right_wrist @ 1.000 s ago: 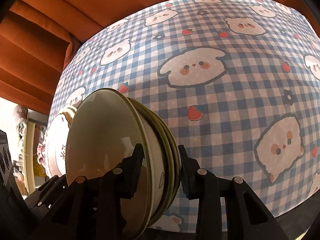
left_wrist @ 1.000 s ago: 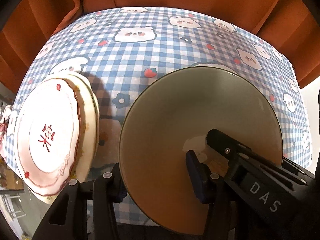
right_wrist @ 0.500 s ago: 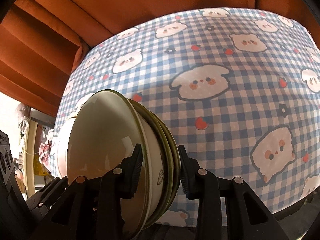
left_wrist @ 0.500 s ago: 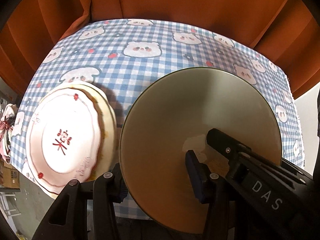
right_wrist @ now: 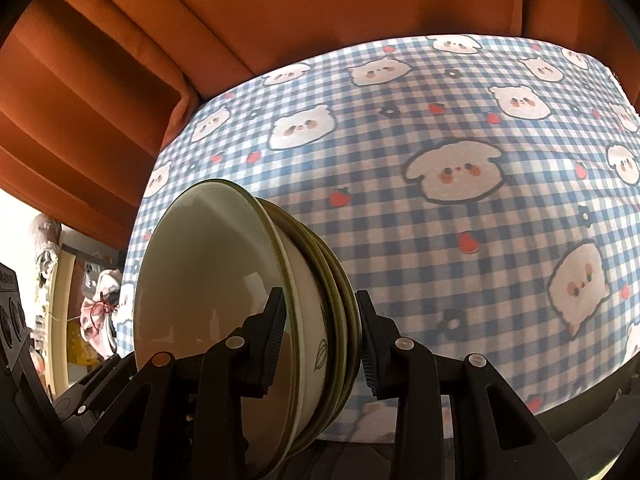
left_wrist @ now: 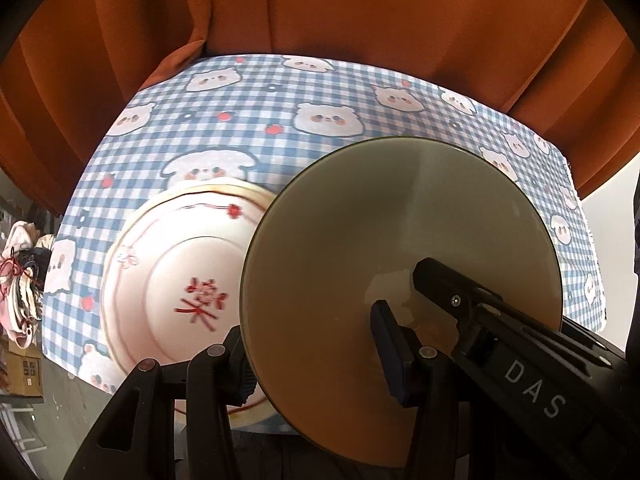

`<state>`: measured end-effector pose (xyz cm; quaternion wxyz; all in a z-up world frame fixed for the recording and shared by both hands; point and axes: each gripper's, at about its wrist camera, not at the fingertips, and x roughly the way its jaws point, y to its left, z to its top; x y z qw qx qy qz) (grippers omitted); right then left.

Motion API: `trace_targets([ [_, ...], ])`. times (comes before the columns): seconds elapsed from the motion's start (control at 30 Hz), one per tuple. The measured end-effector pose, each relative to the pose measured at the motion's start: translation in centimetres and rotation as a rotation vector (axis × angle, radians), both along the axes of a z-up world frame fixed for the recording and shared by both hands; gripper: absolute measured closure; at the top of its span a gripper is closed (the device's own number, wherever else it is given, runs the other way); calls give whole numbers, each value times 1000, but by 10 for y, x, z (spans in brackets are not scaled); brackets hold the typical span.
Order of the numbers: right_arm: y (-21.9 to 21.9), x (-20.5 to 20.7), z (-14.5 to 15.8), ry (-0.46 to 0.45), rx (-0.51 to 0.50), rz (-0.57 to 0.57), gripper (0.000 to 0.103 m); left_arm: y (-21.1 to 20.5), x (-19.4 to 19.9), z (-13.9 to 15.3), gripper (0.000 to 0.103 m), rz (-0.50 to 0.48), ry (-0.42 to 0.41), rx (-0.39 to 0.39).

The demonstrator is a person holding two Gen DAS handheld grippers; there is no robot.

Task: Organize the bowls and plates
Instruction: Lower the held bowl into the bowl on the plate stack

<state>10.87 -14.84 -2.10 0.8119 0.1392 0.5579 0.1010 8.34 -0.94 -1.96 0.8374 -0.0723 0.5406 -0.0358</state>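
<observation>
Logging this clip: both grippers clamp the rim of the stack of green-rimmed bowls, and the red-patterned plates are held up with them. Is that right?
Not quite. In the left wrist view, the red-patterned plates lie on the checked tablecloth, not held. Both the left gripper and right gripper do clamp the stack of green-rimmed bowls.

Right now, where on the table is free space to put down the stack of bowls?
The widest free patch is the checked tablecloth right of the bowl stack, reaching back to the orange curtain. A second free strip lies behind the pink plates, toward the curtain. The near left corner is crowded by those plates, with both claws on the bowls.
</observation>
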Motion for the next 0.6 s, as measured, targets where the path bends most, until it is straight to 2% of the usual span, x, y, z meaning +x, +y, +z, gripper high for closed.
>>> trace_targets([
  [0.33,59,-3,1,-20,-4,-7,66,55,-3,0,55,-4,-25,-7],
  [0.6,95,-1,-5,-7,-14,-1,66,92,0,-8,55,0,-7,-16],
])
